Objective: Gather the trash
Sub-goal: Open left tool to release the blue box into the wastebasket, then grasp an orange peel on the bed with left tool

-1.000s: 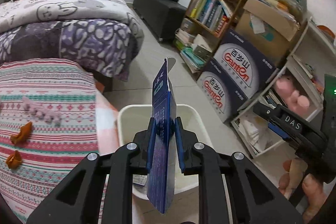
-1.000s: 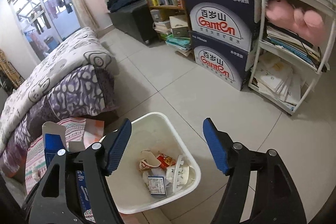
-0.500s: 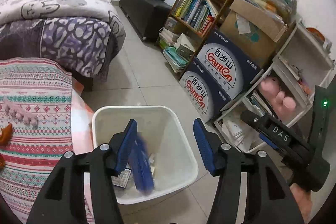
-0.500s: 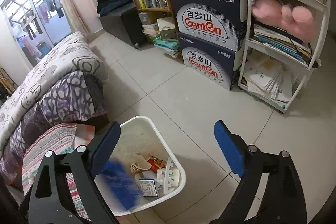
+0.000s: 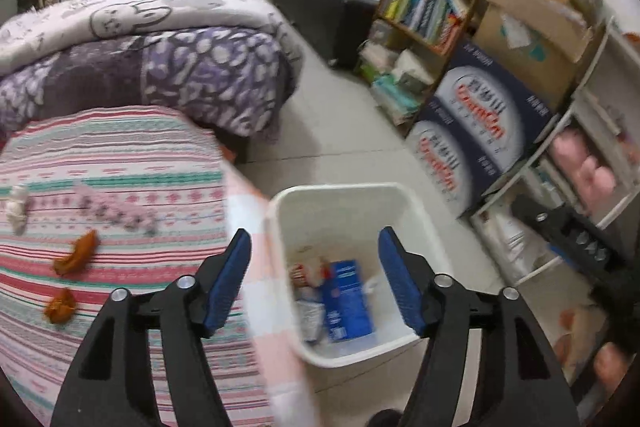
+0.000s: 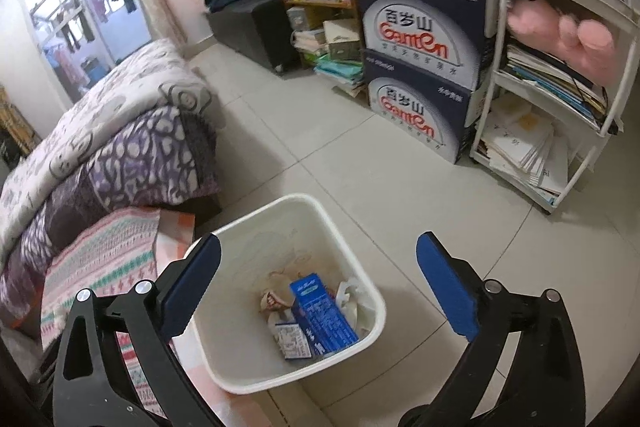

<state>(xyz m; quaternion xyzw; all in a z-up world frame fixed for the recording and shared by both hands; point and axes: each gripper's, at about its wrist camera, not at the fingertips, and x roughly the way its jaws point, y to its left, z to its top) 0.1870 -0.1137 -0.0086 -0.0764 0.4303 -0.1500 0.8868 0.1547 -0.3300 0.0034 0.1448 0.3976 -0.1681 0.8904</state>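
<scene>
Drop step done: blue box [image 6: 322, 315] lying in the white bin [image 6: 372, 301] among other scraps. Left hand-held gripper [image 5: 316, 283] just been opening, now spread with nothing between the pads; right hand-held gripper [image 6: 320, 291] likewise just widened, empty above the bin. Next, likely: swing left to the striped cloth [image 5: 120, 155], pinch 1 of the 2 orange peels [image 5: 76, 253].

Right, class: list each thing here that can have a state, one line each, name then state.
left gripper: open, jaws just widened, nothing between them
right gripper: open, jaws just widened, empty
white bin: upright, partly filled
blue box: lying in the bin on other trash
orange peels: lying on the striped cloth, not collected
</scene>
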